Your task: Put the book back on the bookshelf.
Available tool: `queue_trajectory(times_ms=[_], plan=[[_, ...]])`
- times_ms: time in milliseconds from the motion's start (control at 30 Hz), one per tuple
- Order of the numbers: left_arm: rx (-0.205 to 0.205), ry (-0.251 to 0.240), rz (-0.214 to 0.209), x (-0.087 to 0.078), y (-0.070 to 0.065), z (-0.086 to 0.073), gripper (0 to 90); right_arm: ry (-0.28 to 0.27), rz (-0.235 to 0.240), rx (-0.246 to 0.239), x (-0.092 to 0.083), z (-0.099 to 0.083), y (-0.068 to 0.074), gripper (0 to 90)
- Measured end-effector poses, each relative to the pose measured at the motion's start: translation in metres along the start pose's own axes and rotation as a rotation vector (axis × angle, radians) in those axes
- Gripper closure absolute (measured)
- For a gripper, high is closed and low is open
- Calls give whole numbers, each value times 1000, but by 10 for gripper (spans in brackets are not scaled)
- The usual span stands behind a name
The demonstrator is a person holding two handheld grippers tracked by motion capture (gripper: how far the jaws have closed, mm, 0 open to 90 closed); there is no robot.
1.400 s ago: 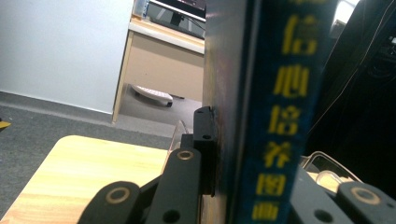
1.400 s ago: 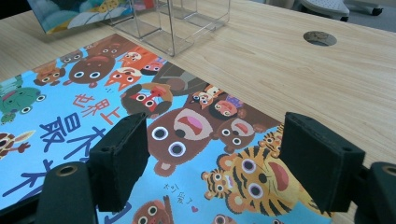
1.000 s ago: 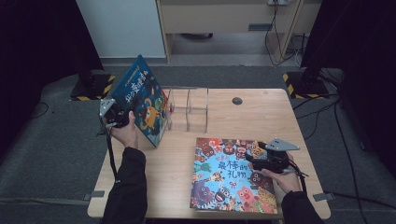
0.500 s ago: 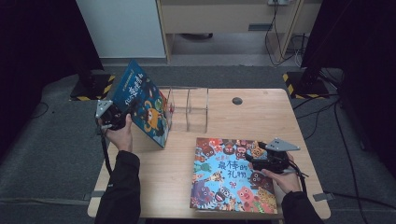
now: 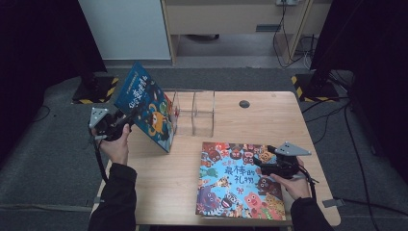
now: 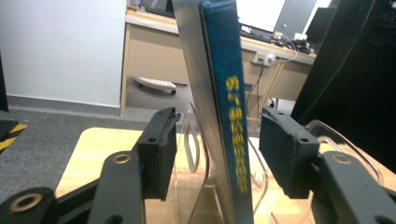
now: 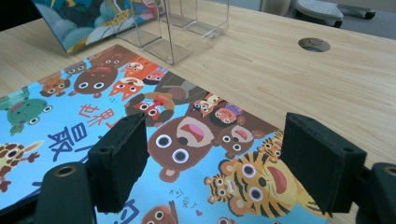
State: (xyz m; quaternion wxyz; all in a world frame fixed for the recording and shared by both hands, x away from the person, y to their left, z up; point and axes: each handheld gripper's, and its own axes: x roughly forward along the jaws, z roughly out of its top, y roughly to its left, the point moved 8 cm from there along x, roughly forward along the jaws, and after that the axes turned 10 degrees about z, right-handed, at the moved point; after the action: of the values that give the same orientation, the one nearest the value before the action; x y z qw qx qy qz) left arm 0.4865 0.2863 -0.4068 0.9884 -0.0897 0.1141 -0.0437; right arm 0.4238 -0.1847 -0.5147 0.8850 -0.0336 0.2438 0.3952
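Observation:
A blue picture book (image 5: pixel 144 108) stands tilted on its lower edge, leaning against a clear acrylic rack (image 5: pixel 195 113) at the table's back left. My left gripper (image 5: pixel 127 118) is at its left edge. In the left gripper view the book's spine (image 6: pixel 231 116) stands between the pads (image 6: pixel 159 154) with gaps on both sides; the jaws have just been opening. A second colourful animal book (image 5: pixel 238 180) lies flat at the front right. My right gripper (image 5: pixel 260 163) hovers open over its right part, and the cover (image 7: pixel 140 107) shows between the jaws.
The wooden table (image 5: pixel 288 120) has a round cable hole (image 5: pixel 244 104) behind the flat book. The rack has upright clear dividers (image 7: pixel 187 28). Black stands and cables sit on the grey floor around the table.
The left gripper's jaws have come apart off the blue book and the hand has drawn slightly left. The book now leans freely against the rack. The right hand has kept still.

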Motion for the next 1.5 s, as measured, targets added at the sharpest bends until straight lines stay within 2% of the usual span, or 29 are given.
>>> queue_trajectory(times_ms=[167,300,400,500,567,633,767,967,1200,1233,1333,1500], plan=[[38,4,-32,-21,-3,-5,389,-18,-4,14,-3,3,-1,228],[57,8,-64,-34,-12,-12,361,-23,-18,32,-6,4,-2,225],[65,21,-90,-41,-19,-19,351,-22,-29,25,-8,4,-2,222],[78,34,-109,-46,-28,-29,345,-15,-38,21,-10,4,-1,215],[105,57,-127,-49,-34,-40,343,-7,-40,23,-10,4,0,212],[106,67,-138,-51,-39,-49,343,-5,-43,19,-11,3,1,211],[122,103,-163,-52,-50,-67,341,0,-42,15,-14,3,4,202],[170,127,-206,-49,-69,-81,331,-2,-58,21,-19,2,2,191],[213,205,-294,-45,-99,-110,324,28,-86,21,-20,-4,1,160],[210,210,-304,-45,-102,-112,324,36,-89,19,-20,-6,0,154],[236,238,-328,-44,-113,-120,320,45,-100,29,-20,-9,-3,138],[224,277,-380,-41,-131,-136,310,64,-123,55,-22,-17,-7,113]])
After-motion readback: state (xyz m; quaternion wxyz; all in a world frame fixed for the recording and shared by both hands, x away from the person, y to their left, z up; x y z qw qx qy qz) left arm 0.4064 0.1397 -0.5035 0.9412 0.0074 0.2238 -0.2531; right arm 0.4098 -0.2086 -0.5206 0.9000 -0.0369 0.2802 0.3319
